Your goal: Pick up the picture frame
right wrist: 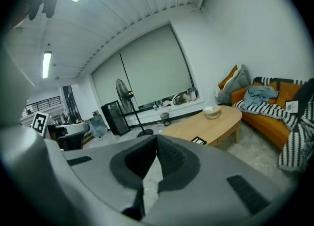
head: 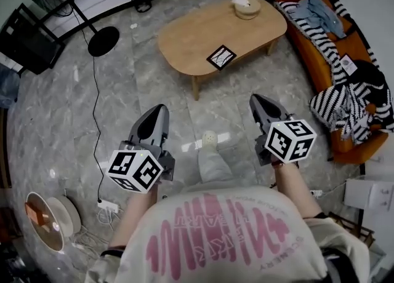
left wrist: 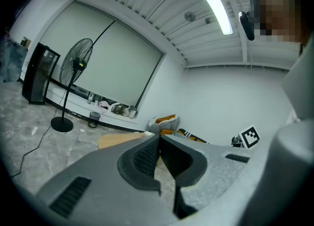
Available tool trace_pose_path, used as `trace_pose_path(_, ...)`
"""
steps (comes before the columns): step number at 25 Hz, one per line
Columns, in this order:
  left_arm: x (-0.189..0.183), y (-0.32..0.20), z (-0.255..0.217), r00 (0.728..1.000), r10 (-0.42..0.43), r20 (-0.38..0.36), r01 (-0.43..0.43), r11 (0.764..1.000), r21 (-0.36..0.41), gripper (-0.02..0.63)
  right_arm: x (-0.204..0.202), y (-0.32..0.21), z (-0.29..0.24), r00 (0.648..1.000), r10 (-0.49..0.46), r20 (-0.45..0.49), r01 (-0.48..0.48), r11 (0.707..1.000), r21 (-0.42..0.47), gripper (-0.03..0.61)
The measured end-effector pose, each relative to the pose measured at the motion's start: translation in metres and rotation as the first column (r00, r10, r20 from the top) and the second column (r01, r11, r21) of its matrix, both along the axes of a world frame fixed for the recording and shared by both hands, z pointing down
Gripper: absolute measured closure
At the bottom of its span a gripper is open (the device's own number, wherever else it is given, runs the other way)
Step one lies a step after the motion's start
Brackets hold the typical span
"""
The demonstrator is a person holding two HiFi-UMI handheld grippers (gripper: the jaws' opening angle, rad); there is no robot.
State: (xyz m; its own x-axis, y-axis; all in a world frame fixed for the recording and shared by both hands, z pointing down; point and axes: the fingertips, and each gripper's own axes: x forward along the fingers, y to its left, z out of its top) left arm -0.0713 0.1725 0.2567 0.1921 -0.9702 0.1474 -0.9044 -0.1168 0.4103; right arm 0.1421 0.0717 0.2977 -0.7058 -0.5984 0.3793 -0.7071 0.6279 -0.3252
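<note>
The picture frame (head: 221, 57), a small black-edged square with a white picture, lies flat on the front part of an oval wooden coffee table (head: 184, 35). In the right gripper view the frame (right wrist: 198, 140) shows just past the jaws on the table (right wrist: 221, 121). Both grippers are held over the floor, short of the table and apart from the frame. My left gripper (head: 159, 111) (left wrist: 159, 139) is shut with nothing in it. My right gripper (head: 255, 100) (right wrist: 157, 139) is shut and empty too. The left gripper view shows only a strip of the table (left wrist: 115, 140).
A round pale bowl (head: 247, 7) sits at the table's far end. An orange sofa (head: 320, 60) heaped with striped clothes runs along the right. A standing fan (head: 101, 39), its cable and a power strip (head: 108, 205) are on the left. The person's foot (head: 210, 138) is between the grippers.
</note>
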Motion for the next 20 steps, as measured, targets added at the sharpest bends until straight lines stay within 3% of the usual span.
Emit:
trace_pose_path(7, -0.047, -0.071, 0.023, 0.999, -0.034, -0.002, 0.034, 0.998, -0.047, 0.611, -0.045, -0.082, 0.036, 0.999, -0.029, 0.015, 0.03, 0.995, -0.091, 0.572)
trace_pose_path(11, -0.072, -0.133, 0.028, 0.999, -0.044, -0.008, 0.044, 0.998, -0.051, 0.611, -0.069, -0.138, 0.042, 0.999, -0.048, 0.015, 0.049, 0.994, -0.1, 0.574)
trace_pose_path(20, -0.09, -0.247, 0.049, 0.999, -0.025, -0.037, 0.023, 0.998, -0.06, 0.611, -0.104, -0.235, 0.048, 0.998, -0.024, 0.063, 0.031, 0.993, -0.11, 0.574)
